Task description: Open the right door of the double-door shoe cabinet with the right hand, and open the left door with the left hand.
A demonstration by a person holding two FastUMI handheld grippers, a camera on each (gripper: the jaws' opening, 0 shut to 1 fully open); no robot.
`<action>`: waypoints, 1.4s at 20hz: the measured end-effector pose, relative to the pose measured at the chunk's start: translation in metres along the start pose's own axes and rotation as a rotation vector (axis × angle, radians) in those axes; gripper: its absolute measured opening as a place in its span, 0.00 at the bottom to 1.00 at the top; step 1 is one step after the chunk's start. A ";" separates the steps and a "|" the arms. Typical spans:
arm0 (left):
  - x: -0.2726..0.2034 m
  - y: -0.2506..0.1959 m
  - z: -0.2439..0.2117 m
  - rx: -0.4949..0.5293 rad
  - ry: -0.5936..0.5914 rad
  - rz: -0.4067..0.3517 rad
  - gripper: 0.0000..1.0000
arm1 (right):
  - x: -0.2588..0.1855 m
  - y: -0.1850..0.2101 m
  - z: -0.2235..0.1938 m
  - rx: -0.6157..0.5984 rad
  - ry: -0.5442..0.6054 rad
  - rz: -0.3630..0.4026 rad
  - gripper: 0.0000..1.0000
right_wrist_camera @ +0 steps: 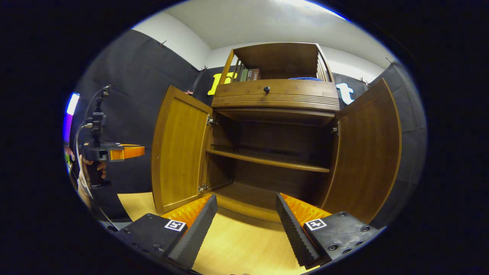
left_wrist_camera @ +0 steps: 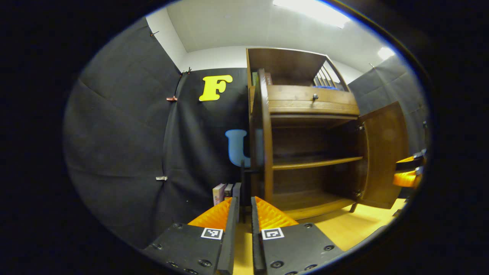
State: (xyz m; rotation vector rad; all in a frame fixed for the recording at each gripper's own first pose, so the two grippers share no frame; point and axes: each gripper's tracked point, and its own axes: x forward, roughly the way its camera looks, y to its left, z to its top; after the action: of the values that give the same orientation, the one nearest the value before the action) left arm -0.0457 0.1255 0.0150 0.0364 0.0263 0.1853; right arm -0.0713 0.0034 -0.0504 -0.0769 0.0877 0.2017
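The wooden shoe cabinet (right_wrist_camera: 275, 99) stands with both doors swung wide. In the right gripper view the left door (right_wrist_camera: 179, 149) and right door (right_wrist_camera: 366, 152) flank a bare inner shelf (right_wrist_camera: 267, 162). My right gripper (right_wrist_camera: 246, 202) is open, low in front of the cabinet's middle and holding nothing. My left gripper (right_wrist_camera: 133, 151), held by a hand (right_wrist_camera: 89, 168), sits just outside the left door. In the left gripper view that door (left_wrist_camera: 263, 133) is edge-on just right of my left gripper (left_wrist_camera: 243, 204). Its fingers stand almost together, with nothing between them. The right door (left_wrist_camera: 384, 152) and right gripper (left_wrist_camera: 401, 170) lie at the far right.
A drawer with a dark knob (right_wrist_camera: 266, 89) runs above the doors. Books (right_wrist_camera: 250, 74) sit in the open top shelf. More books (left_wrist_camera: 225, 191) stand on the floor left of the cabinet, against the black cloth wall. A light wooden floor (right_wrist_camera: 237, 244) spreads in front.
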 end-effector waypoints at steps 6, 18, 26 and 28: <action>0.017 -0.072 0.036 0.056 -0.027 -0.096 0.75 | 0.021 -0.023 0.033 -0.031 -0.022 -0.191 0.97; 0.073 -0.141 0.027 0.021 -0.005 -0.121 0.93 | 0.051 0.005 0.039 -0.035 -0.020 -0.108 0.99; 0.073 -0.137 0.032 -0.015 -0.025 -0.123 0.96 | 0.059 0.000 0.043 -0.020 -0.040 -0.120 0.97; 0.074 -0.140 0.031 -0.010 -0.024 -0.133 0.93 | 0.061 0.001 0.043 -0.017 -0.042 -0.117 0.95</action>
State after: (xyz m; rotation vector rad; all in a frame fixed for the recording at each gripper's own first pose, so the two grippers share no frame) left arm 0.0536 0.0009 0.0385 0.0272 0.0034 0.0521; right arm -0.0086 0.0196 -0.0139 -0.0940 0.0392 0.0868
